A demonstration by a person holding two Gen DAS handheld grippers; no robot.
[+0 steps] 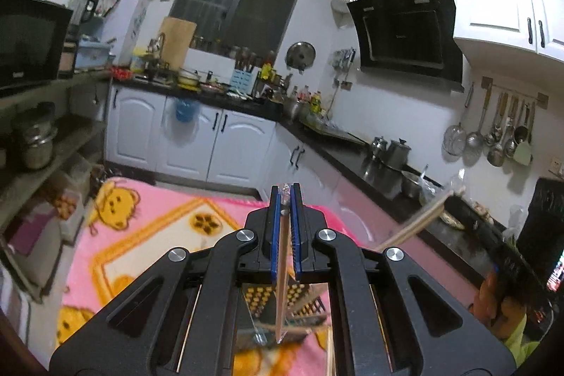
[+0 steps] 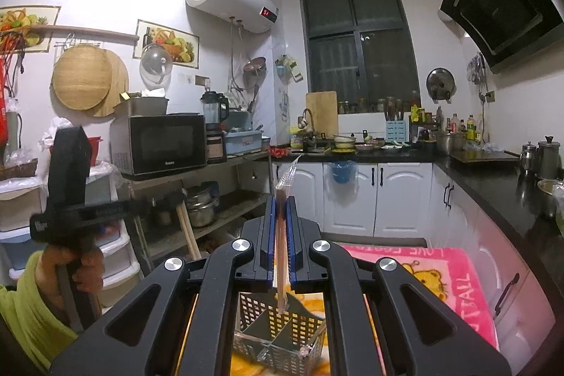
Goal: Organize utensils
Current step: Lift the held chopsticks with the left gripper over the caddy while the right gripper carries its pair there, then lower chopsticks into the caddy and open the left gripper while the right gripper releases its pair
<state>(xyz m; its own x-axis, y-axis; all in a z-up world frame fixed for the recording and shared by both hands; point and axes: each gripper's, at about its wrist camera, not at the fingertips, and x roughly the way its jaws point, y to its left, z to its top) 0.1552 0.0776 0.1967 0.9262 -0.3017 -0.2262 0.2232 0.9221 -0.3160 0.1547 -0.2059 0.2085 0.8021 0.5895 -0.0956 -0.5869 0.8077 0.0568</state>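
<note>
My left gripper [image 1: 286, 196] is shut on a pair of wooden chopsticks [image 1: 282, 270] in a clear wrapper, which runs down between the blue pads. Below it, through the frame, shows a perforated metal utensil basket [image 1: 303, 300] on a pink blanket [image 1: 148, 228]. My right gripper [image 2: 281, 203] is shut on another wrapped pair of chopsticks [image 2: 281, 245], whose lower end hangs over the divided basket [image 2: 303, 333]. In the right wrist view the left gripper [image 2: 176, 199] is at the left, held by a hand [image 2: 84, 266], with its chopsticks [image 2: 188, 235] hanging down.
The pink bear-print blanket [image 2: 440, 277] covers the work surface. A black countertop [image 1: 338, 150] with kettles and bowls runs along the right. Open shelves [image 2: 218, 206] with pots and a microwave [image 2: 158, 143] stand to the left. White cabinets [image 2: 387, 199] lie ahead.
</note>
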